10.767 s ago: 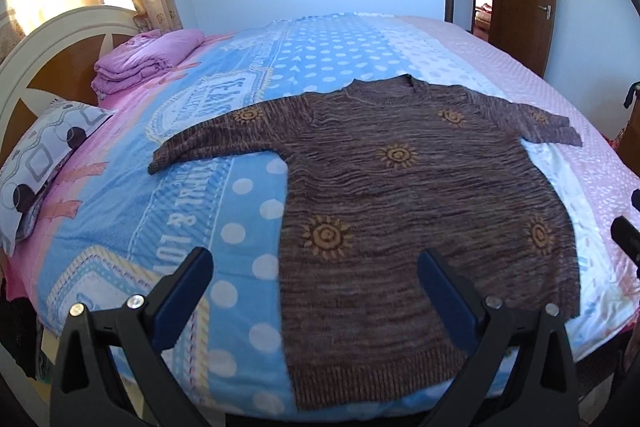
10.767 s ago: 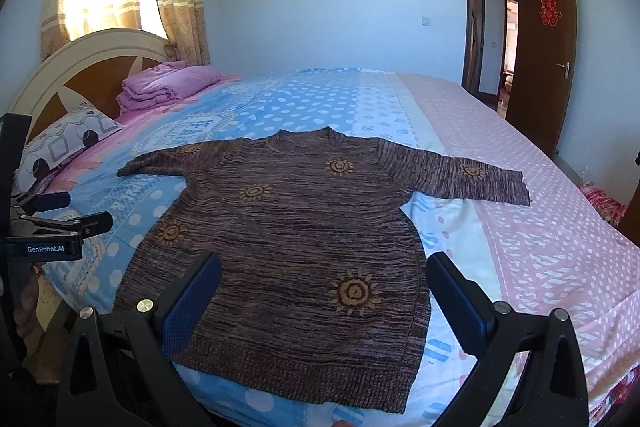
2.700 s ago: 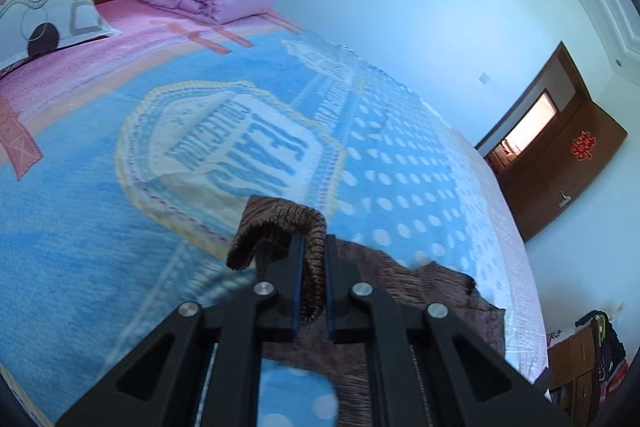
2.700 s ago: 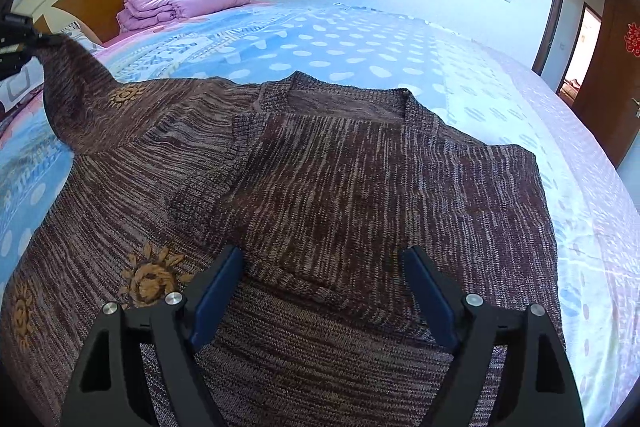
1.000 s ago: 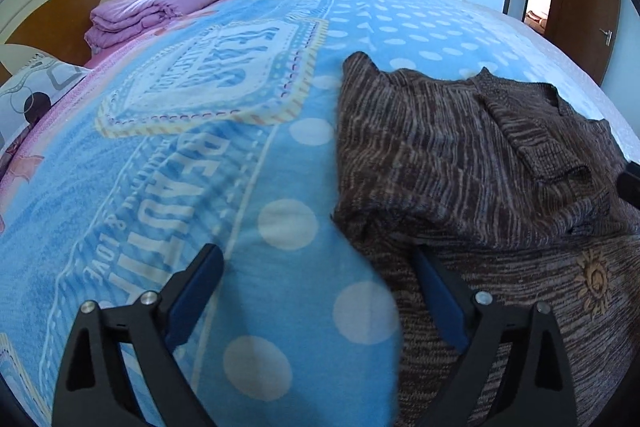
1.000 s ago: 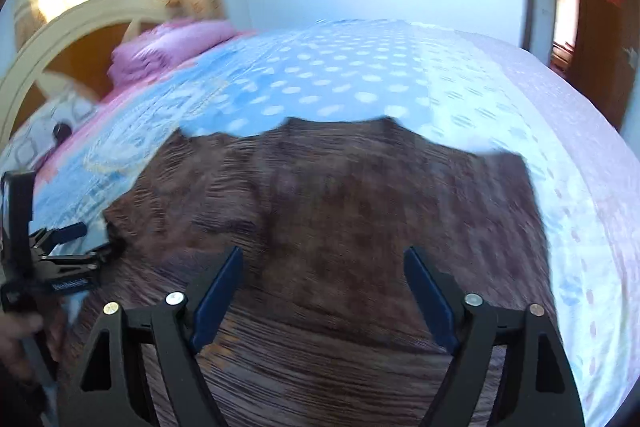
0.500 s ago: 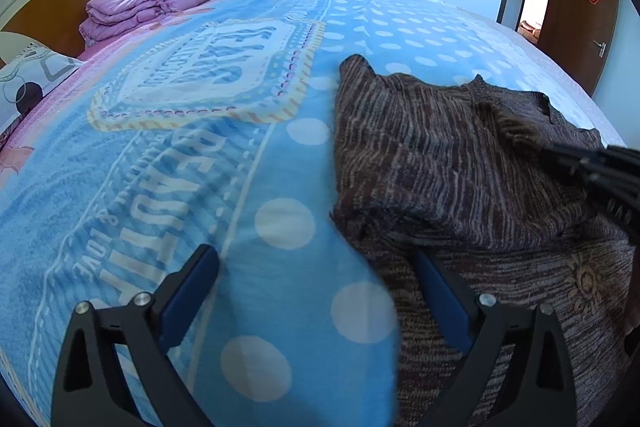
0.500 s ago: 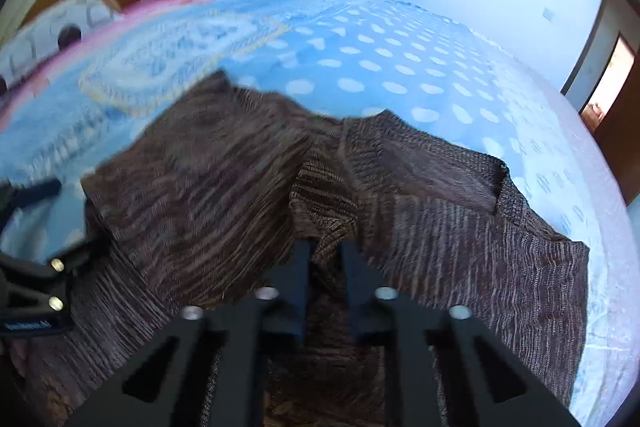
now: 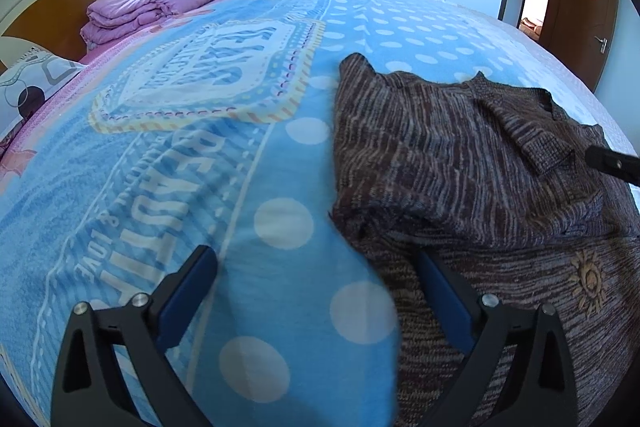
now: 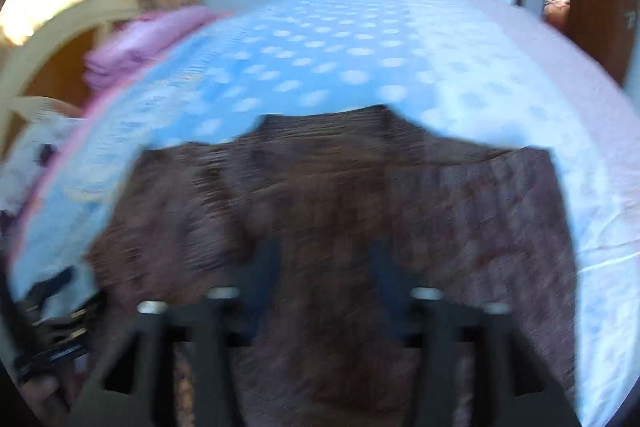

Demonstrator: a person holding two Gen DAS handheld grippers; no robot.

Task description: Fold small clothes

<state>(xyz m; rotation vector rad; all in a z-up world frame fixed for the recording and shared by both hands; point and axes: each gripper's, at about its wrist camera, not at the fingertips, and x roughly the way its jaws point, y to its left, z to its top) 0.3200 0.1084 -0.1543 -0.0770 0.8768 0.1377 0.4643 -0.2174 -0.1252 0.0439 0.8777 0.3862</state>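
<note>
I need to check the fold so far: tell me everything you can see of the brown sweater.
The brown sweater is a marled knit with orange sun motifs. It lies flat on the blue dotted blanket, both sleeves folded in across the chest, V-neck toward the far wall and the lower body unfolded. Neither gripper holds it; the right gripper is opening above it.

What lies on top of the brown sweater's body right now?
Both sleeves are folded in over the brown sweater, hiding its chest. The lower body with a sun motif stays uncovered. Under it, the blue bedspread.
</note>
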